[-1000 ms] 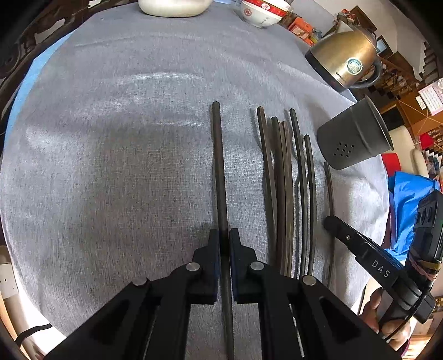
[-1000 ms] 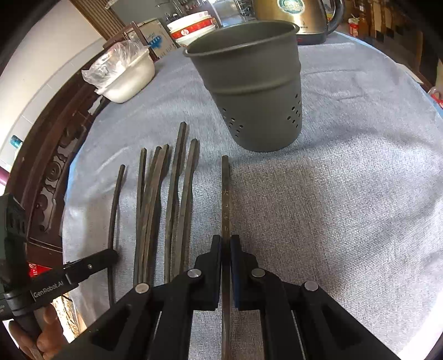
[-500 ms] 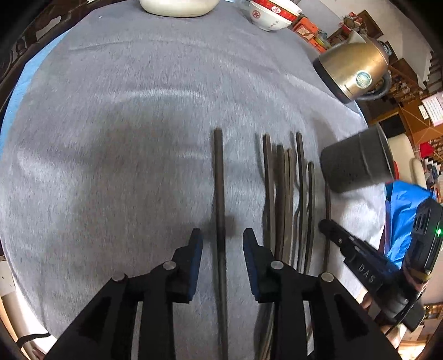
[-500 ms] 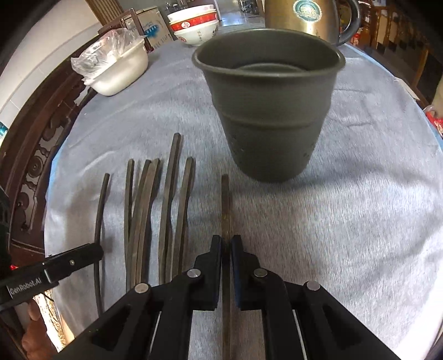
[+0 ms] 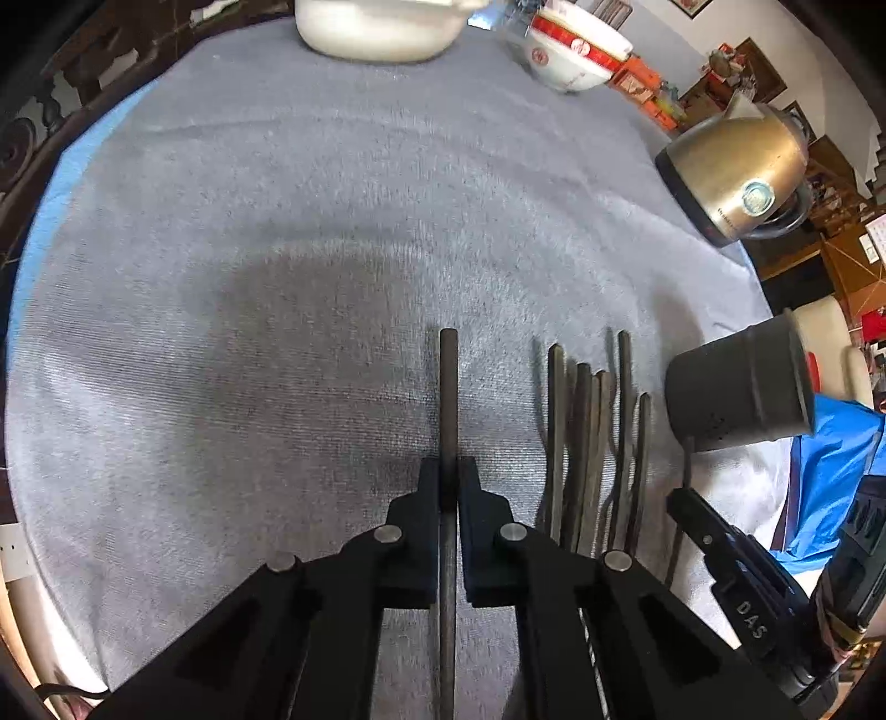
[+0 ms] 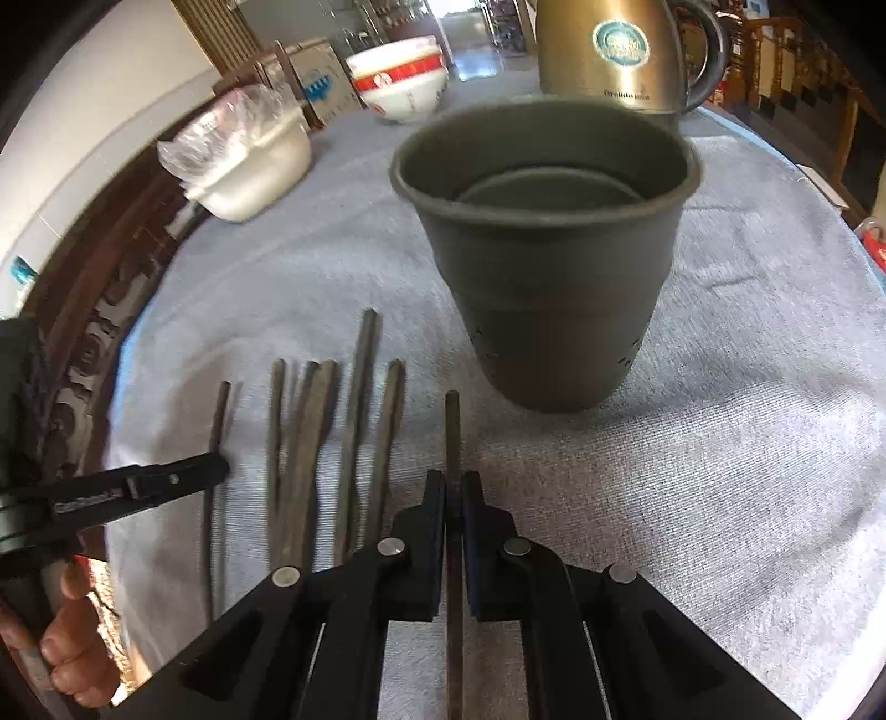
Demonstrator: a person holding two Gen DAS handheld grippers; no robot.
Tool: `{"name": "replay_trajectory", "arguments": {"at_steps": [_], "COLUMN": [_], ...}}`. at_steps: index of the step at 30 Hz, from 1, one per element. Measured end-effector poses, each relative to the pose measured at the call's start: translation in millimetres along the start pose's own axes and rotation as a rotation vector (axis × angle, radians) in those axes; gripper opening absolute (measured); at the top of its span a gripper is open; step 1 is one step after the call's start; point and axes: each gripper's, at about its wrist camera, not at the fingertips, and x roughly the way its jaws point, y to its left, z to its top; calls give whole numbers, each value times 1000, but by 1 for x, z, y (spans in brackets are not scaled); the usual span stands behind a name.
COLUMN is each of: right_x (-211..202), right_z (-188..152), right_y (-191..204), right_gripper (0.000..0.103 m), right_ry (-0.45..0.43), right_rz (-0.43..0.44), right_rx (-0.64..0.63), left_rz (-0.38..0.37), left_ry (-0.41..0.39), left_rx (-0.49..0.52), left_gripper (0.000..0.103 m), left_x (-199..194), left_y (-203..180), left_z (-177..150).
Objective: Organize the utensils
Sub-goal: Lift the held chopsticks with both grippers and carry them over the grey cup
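Each gripper is clamped on one dark chopstick: the left gripper point(image 5: 449, 487) holds a chopstick point(image 5: 447, 399) running straight ahead between its jaws, the right gripper point(image 6: 454, 498) likewise pinches its own chopstick point(image 6: 453, 437). Beside them the loose chopsticks point(image 6: 332, 443) lie on the desk point(image 6: 720, 471). Just beyond the right gripper stands the grey holder cup point(image 6: 545, 249). The step looks like pick-up done, with carrying next: tip each stick upright and lower it into the cup.

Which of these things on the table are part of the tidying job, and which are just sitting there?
Job: chopsticks on the cloth, one in each gripper, and the holder cup.

Lying about: kettle, red-banded bowls, wrapped white dish.
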Motion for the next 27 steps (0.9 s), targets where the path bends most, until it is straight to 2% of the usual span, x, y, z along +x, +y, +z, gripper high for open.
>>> {"name": "replay_trajectory", "arguments": {"at_steps": [11,17,27], "right_x": [-96,-144,-203], "right_z": [-1,-2,-5], "right_y": [1,9,17], "right_gripper": [6,6,7], "right_ry": [-226,-364,-612], "right_rz": [192,207,156], "right_rx": [-24,-57,-78], "left_rz": [-34,-49,-64], "left_ry": [-255,-348,-458], "left_rx": [137,202,270], "left_gripper": [6,6,6], "left_x": [-112,-152,-192], "left_y": [-34,-63,-100], "left_z": [-29,-41,-49]}}
